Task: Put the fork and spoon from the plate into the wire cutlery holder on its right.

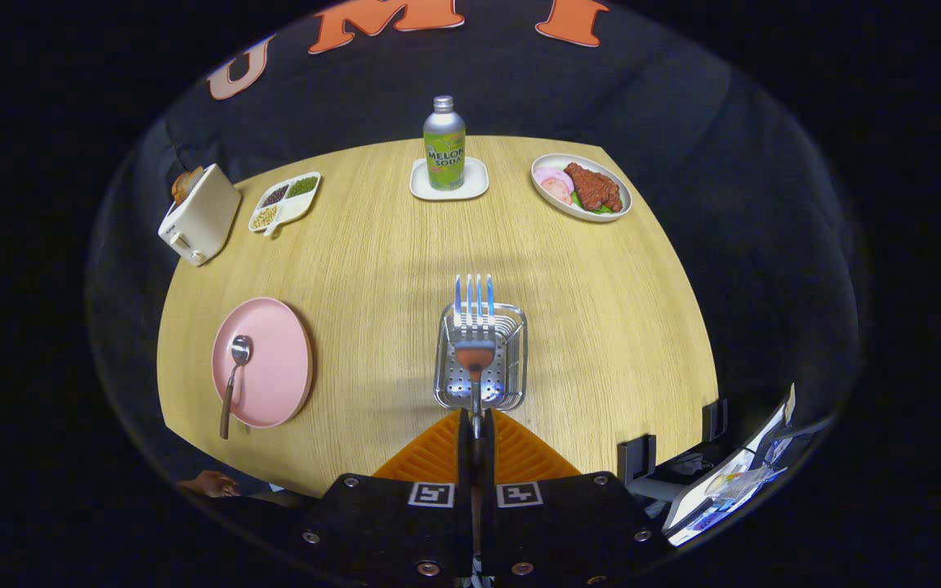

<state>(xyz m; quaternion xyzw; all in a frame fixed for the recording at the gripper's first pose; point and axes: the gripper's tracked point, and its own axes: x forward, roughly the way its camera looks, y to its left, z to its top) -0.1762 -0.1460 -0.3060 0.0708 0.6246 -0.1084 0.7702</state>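
Note:
My gripper (476, 426) is shut on the fork (474, 327), both orange fingers pressed on its handle. The fork points away from me, tines up, and hangs right over the wire cutlery holder (511, 371), which stands on the wooden table just ahead of the fingers. To the holder's left lies the pink plate (274, 359). The spoon (234, 377) rests on that plate, bowl away from me, its brown handle sticking out over the plate's near rim.
At the table's far side stand a soda bottle (444, 155) on a white coaster, a plate of food (581, 188), a divided dish of beans (284, 202) and a white toaster (198, 214). A hand (209, 483) shows at the near table edge.

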